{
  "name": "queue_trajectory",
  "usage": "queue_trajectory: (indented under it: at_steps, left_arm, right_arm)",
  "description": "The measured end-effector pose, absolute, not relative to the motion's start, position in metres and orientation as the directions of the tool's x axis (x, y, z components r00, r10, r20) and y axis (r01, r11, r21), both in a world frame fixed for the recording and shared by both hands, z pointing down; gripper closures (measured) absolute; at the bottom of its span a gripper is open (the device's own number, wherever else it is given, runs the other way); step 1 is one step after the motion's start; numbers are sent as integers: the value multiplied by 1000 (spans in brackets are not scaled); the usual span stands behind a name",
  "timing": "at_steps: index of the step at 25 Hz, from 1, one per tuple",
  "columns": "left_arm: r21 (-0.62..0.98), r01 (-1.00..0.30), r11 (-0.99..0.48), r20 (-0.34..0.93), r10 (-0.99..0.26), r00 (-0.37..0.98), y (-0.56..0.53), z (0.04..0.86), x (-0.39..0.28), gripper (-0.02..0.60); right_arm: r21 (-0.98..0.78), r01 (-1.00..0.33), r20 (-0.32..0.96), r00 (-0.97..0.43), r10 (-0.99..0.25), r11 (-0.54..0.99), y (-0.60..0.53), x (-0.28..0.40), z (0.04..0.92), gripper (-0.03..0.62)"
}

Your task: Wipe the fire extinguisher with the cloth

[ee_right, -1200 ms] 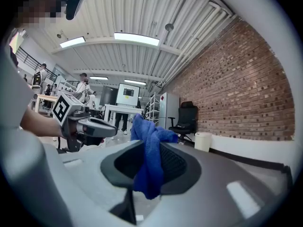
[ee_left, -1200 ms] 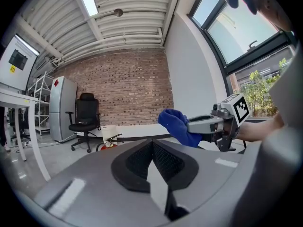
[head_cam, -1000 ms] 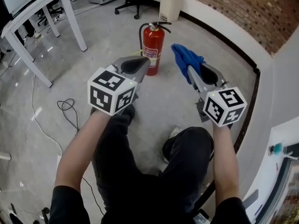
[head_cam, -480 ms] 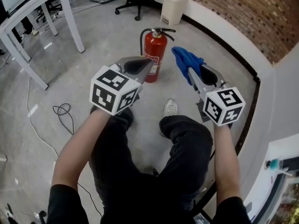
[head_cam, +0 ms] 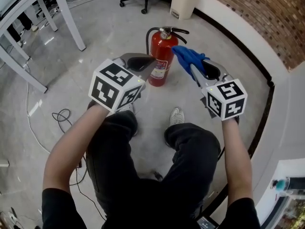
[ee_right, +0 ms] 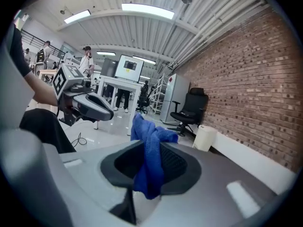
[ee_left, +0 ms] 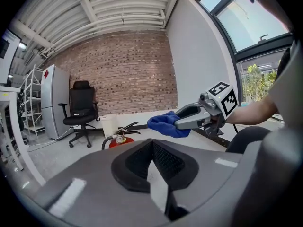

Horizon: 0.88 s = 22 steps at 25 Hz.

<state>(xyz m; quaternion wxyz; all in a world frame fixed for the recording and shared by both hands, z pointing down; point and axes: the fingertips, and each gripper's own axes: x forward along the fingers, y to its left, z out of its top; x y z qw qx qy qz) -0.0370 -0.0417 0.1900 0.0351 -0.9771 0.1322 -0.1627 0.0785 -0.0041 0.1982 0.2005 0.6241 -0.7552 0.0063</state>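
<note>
- Fire extinguisher [head_cam: 161,56]: a red metal cylinder standing upright on the floor [head_cam: 109,37] just ahead of your shoes. It has a black hose, a lever handle and a small gauge at the neck.
- Label: a pale panel on the cylinder's side, its print too small to read.
- Cloth [head_cam: 187,56]: blue, fuzzy and bunched. It hangs from your right gripper, close beside the extinguisher's top, and I cannot tell whether it touches.
- Right gripper [ee_right: 149,157]: your fingers are clamped on the cloth, with a fold draped down between the ribbed black pads.
- Left gripper [ee_left: 152,148]: your fingers are pressed together with nothing between them, and the tip is near the extinguisher's left side.
- Marker cubes [head_cam: 116,84]: black-and-white square patterns, no letters.
- Floor: glossy grey, with a black cable [head_cam: 62,116] looped to your left.
- Surroundings: a brick wall [head_cam: 257,18], a white bin [head_cam: 185,1] and a black office chair [ee_left: 81,110].
</note>
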Motion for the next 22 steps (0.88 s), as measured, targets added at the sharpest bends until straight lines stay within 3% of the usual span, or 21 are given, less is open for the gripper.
queue_trajectory:
  at_steps: [12, 22]
  left_arm:
    - [-119, -213, -970, 390, -243, 888, -104, 232, -18, 575]
    - [-98, -190, -977, 449, -214, 867, -130, 260, -7, 575]
  right_arm:
    - [274, -926, 435, -120, -892, 258, -128, 82, 267, 494]
    - [37, -996, 310, -60, -949, 75, -167, 109, 284, 494]
